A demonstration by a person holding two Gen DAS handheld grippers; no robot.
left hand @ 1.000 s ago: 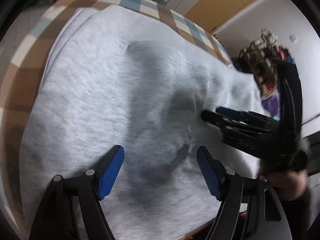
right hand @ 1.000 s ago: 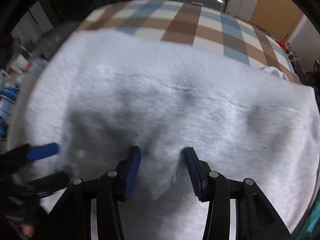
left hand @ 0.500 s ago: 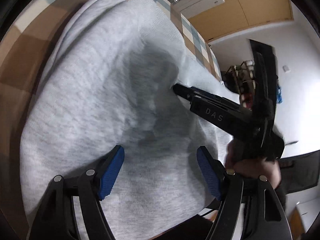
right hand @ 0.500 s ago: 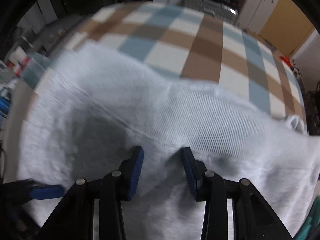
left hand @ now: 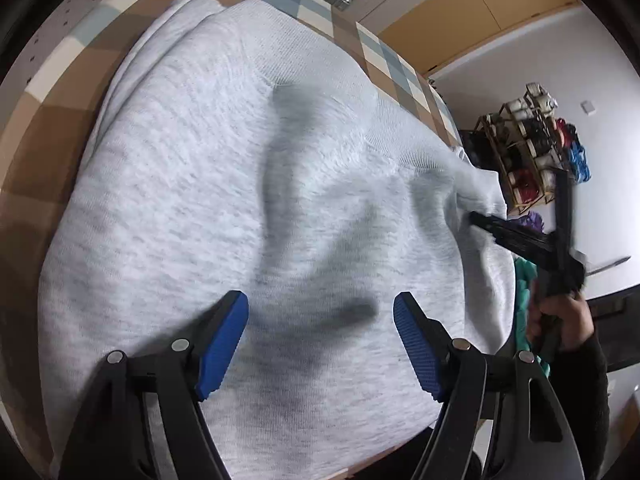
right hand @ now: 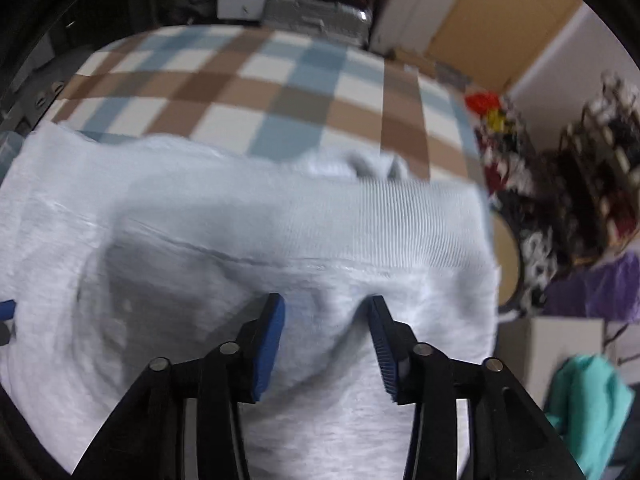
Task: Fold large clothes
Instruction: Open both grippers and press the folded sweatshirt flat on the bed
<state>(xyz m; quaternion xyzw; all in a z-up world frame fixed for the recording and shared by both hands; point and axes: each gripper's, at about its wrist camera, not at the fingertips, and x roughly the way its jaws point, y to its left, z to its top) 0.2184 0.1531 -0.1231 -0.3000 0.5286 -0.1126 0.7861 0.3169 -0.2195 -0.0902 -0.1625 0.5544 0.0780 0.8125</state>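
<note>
A large light grey sweatshirt [left hand: 224,184] lies folded on the checked tablecloth [left hand: 44,112], its ribbed hem [right hand: 360,220] toward the far side. My left gripper [left hand: 320,344] is open and empty, just above the near part of the cloth. My right gripper [right hand: 326,344] has its blue pads [right hand: 270,344] partly apart with a bulge of grey fabric between them, just below the ribbed hem. It also shows in the left wrist view [left hand: 520,236] at the sweatshirt's right edge.
The checked tablecloth [right hand: 248,92] stretches beyond the sweatshirt. A wooden rack with spools [left hand: 532,148] stands at the right. A teal cloth [right hand: 588,400] and a purple one [right hand: 600,292] lie off the right edge. White cabinets and a grey case [right hand: 320,8] stand at the back.
My right gripper has moved right across the sweatshirt to its right edge and its jaws have widened a little. My left gripper stayed open over the near part.
</note>
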